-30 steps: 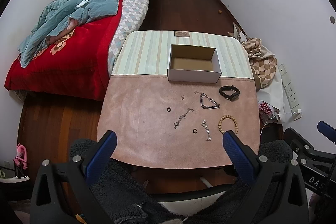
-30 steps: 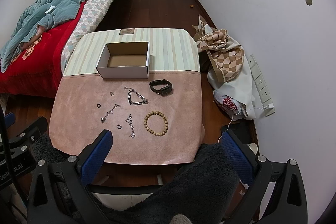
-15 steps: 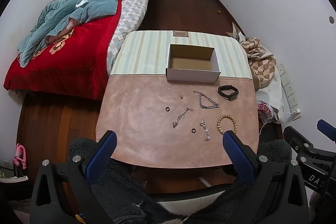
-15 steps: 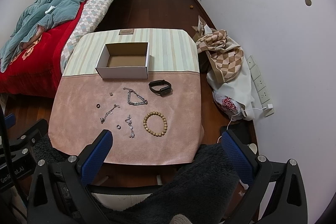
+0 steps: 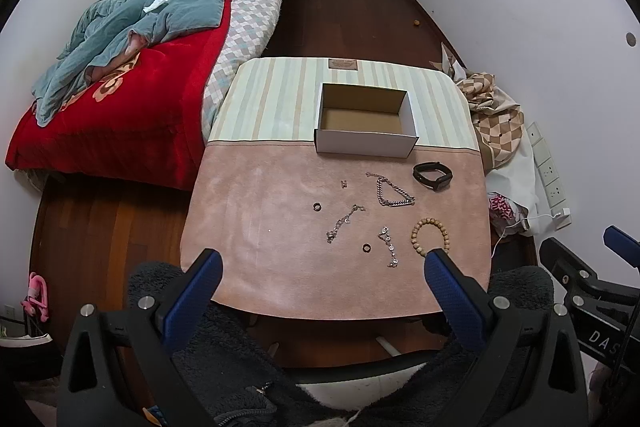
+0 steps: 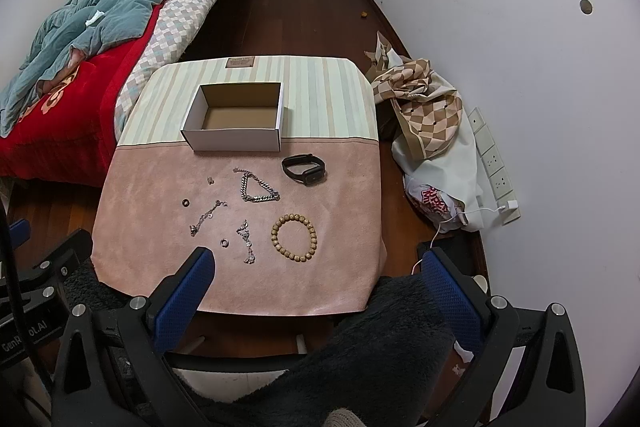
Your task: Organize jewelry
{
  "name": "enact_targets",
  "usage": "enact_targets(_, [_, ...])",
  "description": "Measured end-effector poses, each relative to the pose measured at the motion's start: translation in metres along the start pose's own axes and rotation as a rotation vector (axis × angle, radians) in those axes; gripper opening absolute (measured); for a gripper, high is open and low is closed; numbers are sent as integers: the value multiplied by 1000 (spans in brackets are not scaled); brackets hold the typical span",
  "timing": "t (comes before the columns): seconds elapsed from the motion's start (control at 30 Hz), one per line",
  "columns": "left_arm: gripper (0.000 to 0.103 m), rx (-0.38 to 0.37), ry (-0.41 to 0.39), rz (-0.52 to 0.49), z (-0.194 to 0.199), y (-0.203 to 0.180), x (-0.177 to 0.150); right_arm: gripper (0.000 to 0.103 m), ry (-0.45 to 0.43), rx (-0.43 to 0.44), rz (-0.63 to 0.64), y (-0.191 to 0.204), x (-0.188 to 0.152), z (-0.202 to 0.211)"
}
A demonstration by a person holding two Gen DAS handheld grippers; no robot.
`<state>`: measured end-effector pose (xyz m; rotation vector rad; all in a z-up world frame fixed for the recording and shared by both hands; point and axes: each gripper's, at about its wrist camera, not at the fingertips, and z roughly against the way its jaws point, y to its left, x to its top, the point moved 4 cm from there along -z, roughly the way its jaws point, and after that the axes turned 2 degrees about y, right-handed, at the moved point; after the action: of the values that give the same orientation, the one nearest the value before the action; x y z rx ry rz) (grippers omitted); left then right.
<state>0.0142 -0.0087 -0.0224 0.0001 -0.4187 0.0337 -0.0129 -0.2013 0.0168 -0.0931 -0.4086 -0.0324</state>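
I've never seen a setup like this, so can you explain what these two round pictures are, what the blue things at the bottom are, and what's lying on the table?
No robot here: a person holds a two-finger gripper in each hand, and each gripper carries a fisheye camera looking forward along its fingers, hence the round pictures. One picture comes from the left gripper, the other from the right gripper. The blue things are the finger pads; both grippers are open and hold nothing.

On the table stands an open cardboard box, with nothing visible inside. In front of it lie a black wristband, a wooden bead bracelet, a thick silver chain, two thinner chains, two small rings and a tiny clasp-like piece. A bed stands behind on the left.
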Motion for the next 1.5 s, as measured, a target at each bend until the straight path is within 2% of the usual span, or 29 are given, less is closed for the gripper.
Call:
enact_targets(1.3, [103,-21,0,-1,-3,-12,3,103,-14,-8,4,-10,6,10])
enact_targets(1.5, [103,35,-52,0,-23,-4,27,103,-32,-16,-11,-16,17,5])
